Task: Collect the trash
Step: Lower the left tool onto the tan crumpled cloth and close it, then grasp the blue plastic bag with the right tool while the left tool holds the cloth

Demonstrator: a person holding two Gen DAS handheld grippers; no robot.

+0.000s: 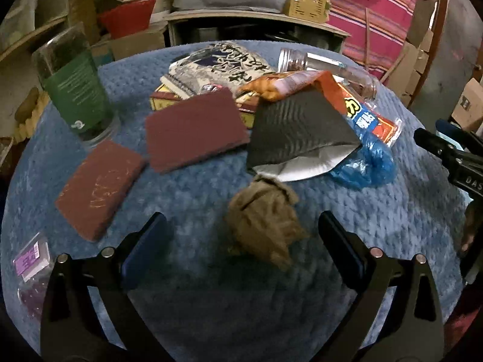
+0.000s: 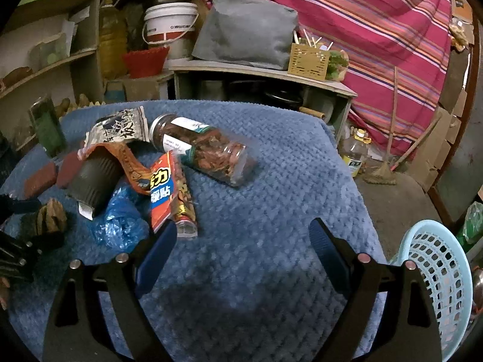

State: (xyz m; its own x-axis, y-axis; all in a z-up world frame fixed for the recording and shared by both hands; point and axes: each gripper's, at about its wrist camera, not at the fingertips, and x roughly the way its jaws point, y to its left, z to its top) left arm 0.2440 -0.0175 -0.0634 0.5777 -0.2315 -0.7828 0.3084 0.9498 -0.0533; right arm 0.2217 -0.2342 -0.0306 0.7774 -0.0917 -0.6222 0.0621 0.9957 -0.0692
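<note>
Nearest my left camera, the left gripper [image 1: 241,241] has its jaws spread wide, and a crumpled brown paper wad [image 1: 262,226] lies on the blue quilted cloth [image 1: 211,301] between the fingertips; neither pad touches it. Just beyond the wad I see a flattened black and silver pouch [image 1: 295,132], with a blue plastic bag [image 1: 368,163] bunched at its right edge and a red and orange snack wrapper [image 1: 356,99] lying behind both. To the left lie two maroon scouring pads [image 1: 196,129], one near, one farther in. A green-labelled jar [image 1: 75,87] stands at the far left, and a small purple packet [image 1: 31,256] sits at the near left edge.

My right gripper [image 2: 241,247] also stands wide open over bare cloth, gripping nothing. Ahead and left of it I see the same wrapper, with a clear jar [image 2: 202,150] lying on its side beyond, full of brown pieces. A pale blue basket [image 2: 437,271] stands off the cloth's right edge, just beside the right finger.
</note>
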